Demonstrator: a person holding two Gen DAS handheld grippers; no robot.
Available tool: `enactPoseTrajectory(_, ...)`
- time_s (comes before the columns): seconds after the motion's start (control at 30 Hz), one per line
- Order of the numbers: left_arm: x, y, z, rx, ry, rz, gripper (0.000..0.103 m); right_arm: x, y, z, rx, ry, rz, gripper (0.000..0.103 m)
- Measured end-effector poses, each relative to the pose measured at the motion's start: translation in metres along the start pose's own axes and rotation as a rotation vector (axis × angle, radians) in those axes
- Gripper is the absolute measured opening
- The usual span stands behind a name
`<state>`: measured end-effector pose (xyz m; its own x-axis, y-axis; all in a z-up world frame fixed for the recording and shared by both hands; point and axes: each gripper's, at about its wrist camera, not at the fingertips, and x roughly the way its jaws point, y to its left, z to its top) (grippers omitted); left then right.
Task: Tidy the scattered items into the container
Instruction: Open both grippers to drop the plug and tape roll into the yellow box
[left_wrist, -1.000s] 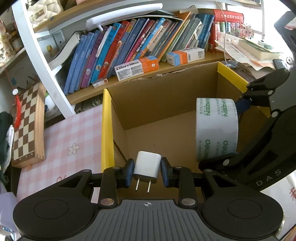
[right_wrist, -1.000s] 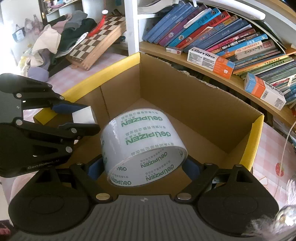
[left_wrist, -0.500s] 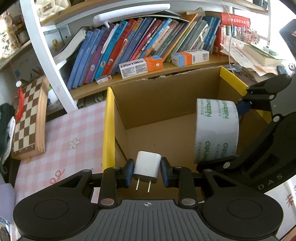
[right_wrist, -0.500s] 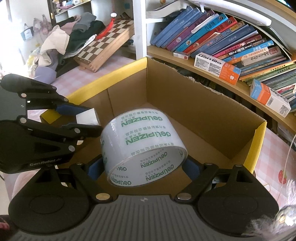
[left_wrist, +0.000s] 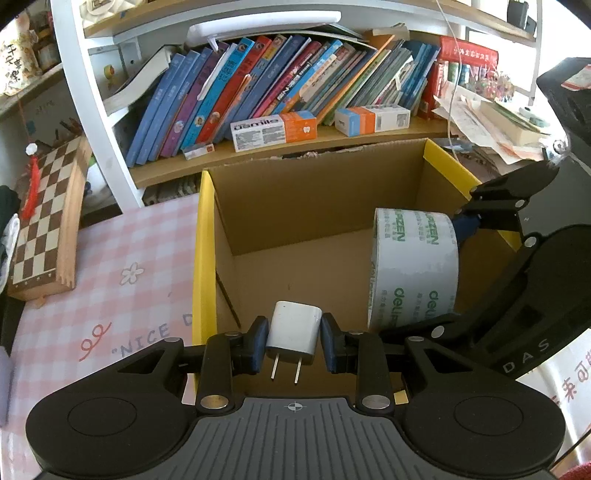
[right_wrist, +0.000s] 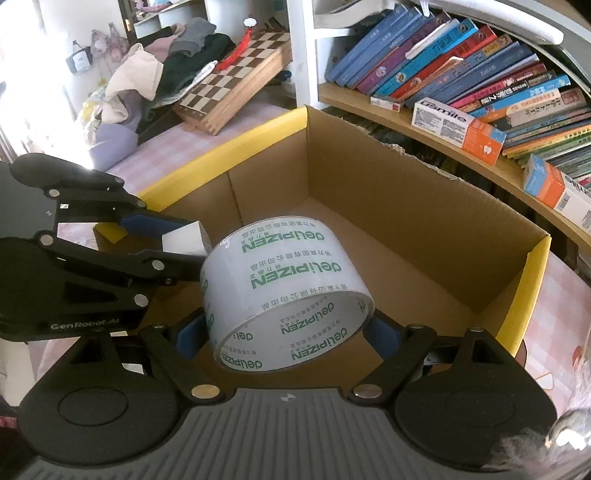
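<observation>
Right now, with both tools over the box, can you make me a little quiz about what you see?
1. True or false: the left tool grips a white plastic plug charger.
2. What does the right tool hold? A) white roll of packing tape B) book
3. Is anything lying on the floor of the brown cardboard box with yellow flaps?

Key: 1 true; 2 A; 3 nothing visible yet.

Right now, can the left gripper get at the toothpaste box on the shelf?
Probably not: the left gripper is shut on the white charger, and the cardboard box sits between it and the toothpaste box.
</observation>
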<state>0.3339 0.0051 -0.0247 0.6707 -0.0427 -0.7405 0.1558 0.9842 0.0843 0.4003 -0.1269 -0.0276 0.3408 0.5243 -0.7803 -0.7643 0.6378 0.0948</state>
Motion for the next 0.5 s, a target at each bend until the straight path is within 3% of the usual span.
enactPoseTrajectory(0.23, -0.003, 0.003, -0.001, 0.000, -0.021, 0.007, 0.039, -0.003, 0.004, -0.002, 0.007, -0.019, -0.041, 0.091)
enactPoseTrajectory(0.37, -0.016, 0.005, 0.000, -0.015, -0.066, 0.022, 0.056, -0.010, 0.003, -0.004, 0.030, -0.048, -0.056, 0.095)
enactPoseTrajectory(0.5, -0.036, 0.004, -0.001, -0.019, -0.131, 0.034, 0.062, -0.021, 0.004, -0.007, 0.066, -0.082, -0.058, 0.095)
